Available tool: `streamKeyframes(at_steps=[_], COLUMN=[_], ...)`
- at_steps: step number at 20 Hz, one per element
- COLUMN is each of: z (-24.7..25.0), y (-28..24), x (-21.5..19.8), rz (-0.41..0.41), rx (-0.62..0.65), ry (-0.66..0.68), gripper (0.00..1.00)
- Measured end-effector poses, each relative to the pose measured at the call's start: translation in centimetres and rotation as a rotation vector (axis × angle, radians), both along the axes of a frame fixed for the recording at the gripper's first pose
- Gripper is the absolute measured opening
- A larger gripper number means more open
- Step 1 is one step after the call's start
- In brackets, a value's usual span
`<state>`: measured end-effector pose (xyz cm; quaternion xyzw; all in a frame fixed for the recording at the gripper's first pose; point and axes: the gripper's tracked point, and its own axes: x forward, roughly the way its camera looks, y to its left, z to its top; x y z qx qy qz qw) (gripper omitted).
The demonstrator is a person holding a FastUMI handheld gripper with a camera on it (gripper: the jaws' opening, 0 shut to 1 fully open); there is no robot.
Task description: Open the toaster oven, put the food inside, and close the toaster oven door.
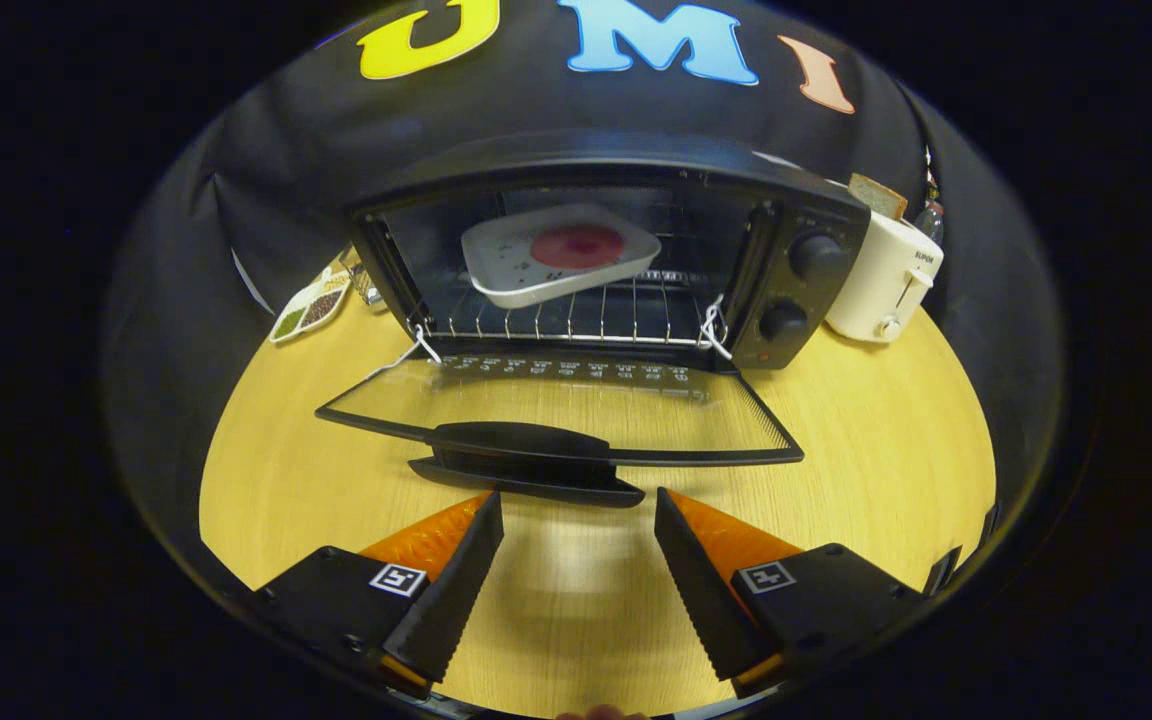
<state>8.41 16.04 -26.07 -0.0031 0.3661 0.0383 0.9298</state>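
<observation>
Toaster oven [616, 250] door [556, 415] down, tongs [576, 510] apart — nothing between

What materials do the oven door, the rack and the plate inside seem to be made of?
Oven door: clear glass in a matte black frame, since the table shows through.
Rack: shiny metal wire, probably steel.
Plate: glossy white, ceramic or plastic; unclear.
The gripper is open before the door handle.

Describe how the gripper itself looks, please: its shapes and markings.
The gripper has two wedge-shaped fingers that taper to points, each with a ridged, saw-toothed inner face. Each sits on a blocky black base carrying a small square black-and-white marker. No cable is visible.
</observation>
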Motion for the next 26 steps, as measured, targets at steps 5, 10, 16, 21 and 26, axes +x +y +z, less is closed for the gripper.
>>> streamKeyframes(at_steps=[5,10,16,21,26], z=[6.8,14.9,24.8,28.9,30.4], y=[0.4,-0.7,-4.8,-9.3,-13.6], x=[1.8,2.4,-1.2,-6.8,-11.5], rz=[0.024,0.001,-0.042,-0.111,-0.183], rx=[-0.008,0.024,-0.044,-0.018,-0.015], ry=[-0.197,-0.422,-0.714,-0.823,-0.874], gripper=[0.97,0.97,0.97,0.97,0.97])
